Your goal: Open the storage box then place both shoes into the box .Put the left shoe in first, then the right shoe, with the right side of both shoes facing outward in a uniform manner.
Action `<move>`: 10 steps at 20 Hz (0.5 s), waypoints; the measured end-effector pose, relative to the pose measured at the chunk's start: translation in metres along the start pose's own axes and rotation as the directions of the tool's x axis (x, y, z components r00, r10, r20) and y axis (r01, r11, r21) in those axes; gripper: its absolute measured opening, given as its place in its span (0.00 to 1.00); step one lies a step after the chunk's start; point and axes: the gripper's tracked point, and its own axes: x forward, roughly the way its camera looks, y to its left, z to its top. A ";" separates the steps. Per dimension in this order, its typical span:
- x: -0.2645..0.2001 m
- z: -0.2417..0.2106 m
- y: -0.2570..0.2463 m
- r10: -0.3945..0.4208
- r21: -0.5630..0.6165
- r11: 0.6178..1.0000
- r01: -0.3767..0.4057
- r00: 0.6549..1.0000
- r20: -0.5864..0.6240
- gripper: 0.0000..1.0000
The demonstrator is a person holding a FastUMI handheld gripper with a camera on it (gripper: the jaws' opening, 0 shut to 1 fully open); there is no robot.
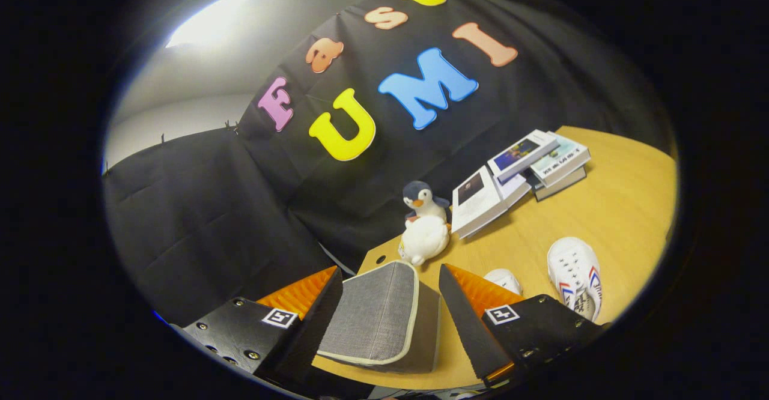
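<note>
A grey fabric storage box (378, 316) with pale piping stands on the wooden table (607, 214), lid down, right between and just under my two fingers. My gripper (387, 301) is open, its fingers spread to either side of the box top and not touching it. A white shoe (575, 275) with red and blue side stripes lies on the table beyond the right finger. The toe of a second white shoe (503, 280) peeks out just behind that finger; the rest of it is hidden.
A plush penguin (425, 226) sits just beyond the box near the table's far corner. An open book (483, 199) and a stack of books (550, 160) lie further back by the black cloth wall. The table's left edge drops off beside the box.
</note>
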 end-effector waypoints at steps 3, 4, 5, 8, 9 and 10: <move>0.008 -0.029 -0.005 0.016 0.055 0.998 -0.011 0.997 -0.082 0.98; 0.011 -0.037 -0.006 0.023 0.073 0.997 -0.016 0.994 -0.104 0.98; 0.013 -0.046 -0.006 0.032 0.093 0.995 -0.020 0.992 -0.126 0.98; 0.020 -0.068 -0.008 0.057 0.161 0.987 -0.028 0.982 -0.180 0.98; 0.022 -0.076 -0.008 0.064 0.183 0.983 -0.028 0.978 -0.197 0.98; 0.024 -0.083 -0.010 0.069 0.202 0.979 -0.026 0.975 -0.213 0.98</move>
